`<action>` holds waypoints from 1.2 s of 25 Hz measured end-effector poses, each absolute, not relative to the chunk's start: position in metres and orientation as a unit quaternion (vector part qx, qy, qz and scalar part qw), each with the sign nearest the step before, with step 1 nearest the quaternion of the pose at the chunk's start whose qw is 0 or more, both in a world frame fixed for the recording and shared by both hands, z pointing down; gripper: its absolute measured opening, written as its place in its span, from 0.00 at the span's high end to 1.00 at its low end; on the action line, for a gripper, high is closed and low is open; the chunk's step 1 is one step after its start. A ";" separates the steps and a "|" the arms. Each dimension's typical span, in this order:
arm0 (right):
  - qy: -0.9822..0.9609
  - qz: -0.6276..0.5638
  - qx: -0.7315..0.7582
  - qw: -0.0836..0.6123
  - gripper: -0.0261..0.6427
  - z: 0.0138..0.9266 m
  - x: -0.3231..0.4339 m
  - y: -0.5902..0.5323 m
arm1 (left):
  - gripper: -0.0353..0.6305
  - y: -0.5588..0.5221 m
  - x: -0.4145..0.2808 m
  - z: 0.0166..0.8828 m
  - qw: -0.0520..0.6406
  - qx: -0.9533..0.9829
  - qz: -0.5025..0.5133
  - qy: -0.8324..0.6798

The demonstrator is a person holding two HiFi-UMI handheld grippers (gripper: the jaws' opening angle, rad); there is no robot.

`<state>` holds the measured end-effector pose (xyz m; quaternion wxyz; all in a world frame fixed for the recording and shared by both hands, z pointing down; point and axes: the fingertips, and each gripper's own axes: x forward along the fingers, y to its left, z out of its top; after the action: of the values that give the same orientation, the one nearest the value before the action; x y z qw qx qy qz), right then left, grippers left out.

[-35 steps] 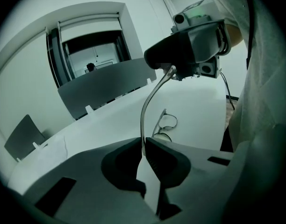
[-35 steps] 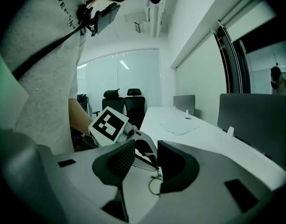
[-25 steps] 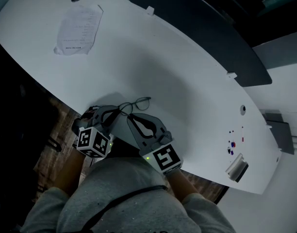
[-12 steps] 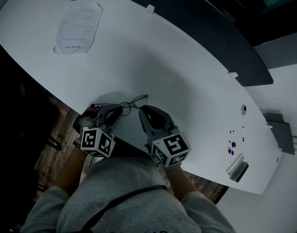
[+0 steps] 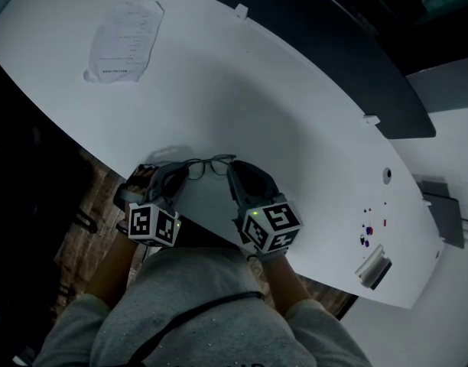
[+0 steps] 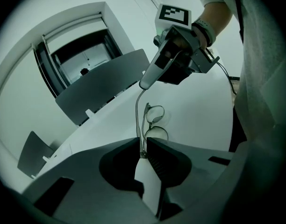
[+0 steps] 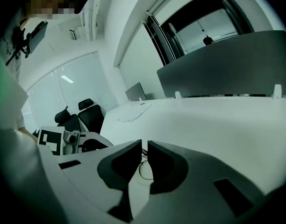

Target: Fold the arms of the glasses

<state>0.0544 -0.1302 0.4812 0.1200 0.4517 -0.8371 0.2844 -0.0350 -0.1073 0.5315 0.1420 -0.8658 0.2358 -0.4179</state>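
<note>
L tongs (image 5: 180,173) & R tongs (image 5: 234,167) flank the glasses (image 5: 207,164) at counter (image 5: 280,128) edge, 6 o'clock. L nearly together, clamped on frame end; R likewise on arm tip. Both just eased apart slightly. Paper sheet (image 5: 125,40) at 10 o'clock, dark partition (image 5: 318,44) at 1. Vs earlier: R tongs lower and rolled, arm nearer the lenses.

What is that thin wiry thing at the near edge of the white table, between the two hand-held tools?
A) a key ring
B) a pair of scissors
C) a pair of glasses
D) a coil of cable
C: two round lenses in a thin wire frame mark it as glasses, at the near edge of the table.
</note>
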 end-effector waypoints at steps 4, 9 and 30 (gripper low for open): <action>-0.831 0.291 0.455 0.129 0.89 0.493 0.060 -0.130 | 0.87 -0.107 -0.034 0.535 0.137 -0.867 -0.418 0.235; -0.823 0.299 0.462 0.141 0.88 0.509 0.065 -0.130 | 0.87 -0.108 -0.033 0.538 0.138 -0.865 -0.422 0.234; -0.813 0.280 0.473 0.192 0.88 0.537 0.066 -0.131 | 0.87 -0.111 -0.034 0.541 0.137 -0.865 -0.418 0.240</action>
<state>0.0663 -0.1307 0.5371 0.1920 0.4729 -0.8132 0.2796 -0.0344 -0.1110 0.5412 0.1367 -0.8652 0.2401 -0.4183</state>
